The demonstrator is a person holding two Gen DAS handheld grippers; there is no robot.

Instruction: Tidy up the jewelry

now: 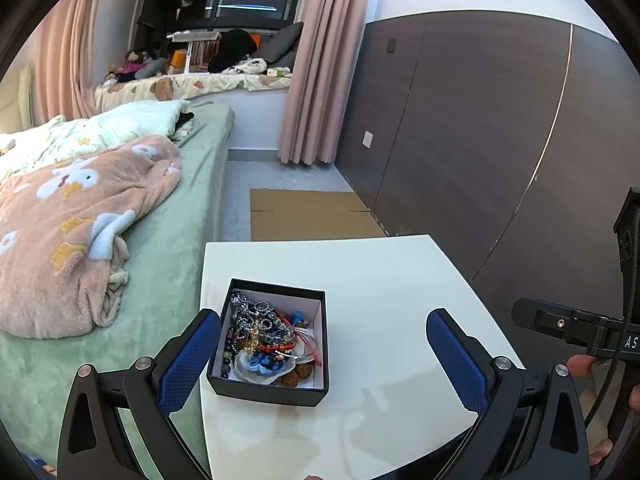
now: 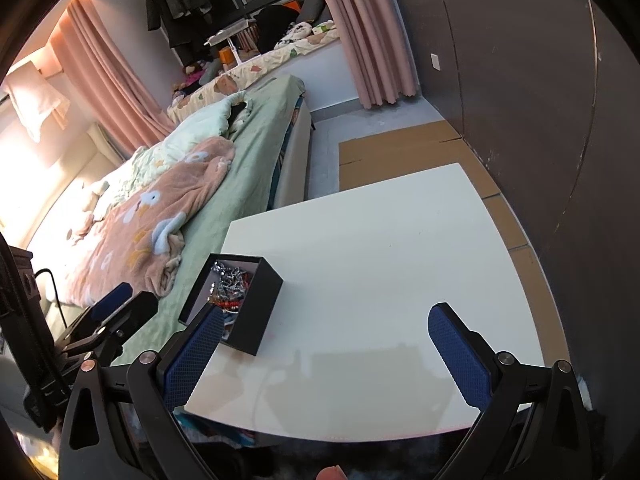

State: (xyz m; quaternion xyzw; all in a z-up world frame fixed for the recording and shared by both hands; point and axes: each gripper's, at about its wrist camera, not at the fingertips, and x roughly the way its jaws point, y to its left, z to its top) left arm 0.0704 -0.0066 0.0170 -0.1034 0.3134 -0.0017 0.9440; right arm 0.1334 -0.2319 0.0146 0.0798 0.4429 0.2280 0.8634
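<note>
A black box [image 1: 276, 390] with a white lining sits near the left edge of the white table [image 1: 392, 300]. It holds tangled jewelry [image 1: 266, 338]: silver chains, beaded bracelets, red cords and a shell. My left gripper [image 1: 324, 356] is open and empty, and its left finger [image 1: 188, 360] stands just left of the box. In the right wrist view the box [image 2: 252, 312] lies at the left, with chains [image 2: 230, 280] showing inside. My right gripper [image 2: 326, 354] is open and empty over the table's near part [image 2: 380, 260].
A bed with a green sheet [image 1: 172, 240] and a pink blanket [image 1: 72, 232] lies left of the table. Flat cardboard [image 1: 304, 216] covers the floor beyond it. A dark panelled wall [image 1: 480, 140] runs along the right. The right gripper's body [image 1: 580, 324] shows at the right edge.
</note>
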